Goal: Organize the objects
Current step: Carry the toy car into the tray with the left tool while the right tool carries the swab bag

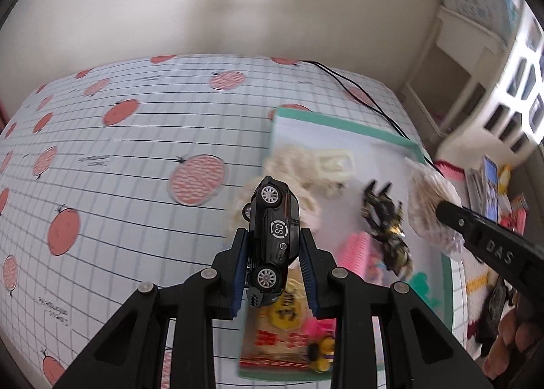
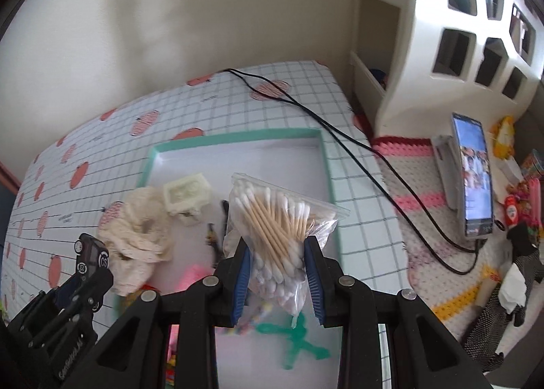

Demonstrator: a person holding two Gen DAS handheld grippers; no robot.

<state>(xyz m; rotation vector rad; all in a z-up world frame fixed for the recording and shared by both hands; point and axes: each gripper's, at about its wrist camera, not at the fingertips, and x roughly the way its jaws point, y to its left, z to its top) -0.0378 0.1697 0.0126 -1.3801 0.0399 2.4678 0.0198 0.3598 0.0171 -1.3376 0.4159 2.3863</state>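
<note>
My left gripper [image 1: 273, 249] is shut on a black toy car [image 1: 272, 243], held nose-up above the left edge of a green-rimmed white tray [image 1: 343, 122]. My right gripper [image 2: 277, 266] is shut on a clear zip bag of cotton swabs [image 2: 272, 219], held above the tray [image 2: 238, 139]. In the tray lie a cream scrunchie [image 2: 139, 239], a cream plastic frame toy [image 2: 187, 193], a black-and-gold bug toy [image 1: 387, 226], a pink comb [image 1: 355, 249], a green stick figure [image 2: 299, 338] and a red-yellow snack packet [image 1: 285, 334]. The left gripper with the car shows at lower left in the right wrist view [image 2: 91, 263].
The table wears a grid cloth with red tomatoes [image 1: 197, 181]. A black cable [image 2: 340, 130] crosses its far right corner. To the right stand a white shelf unit [image 2: 459, 32], a lit phone on a stand [image 2: 474, 181] and a crocheted mat [image 2: 425, 205] with small items.
</note>
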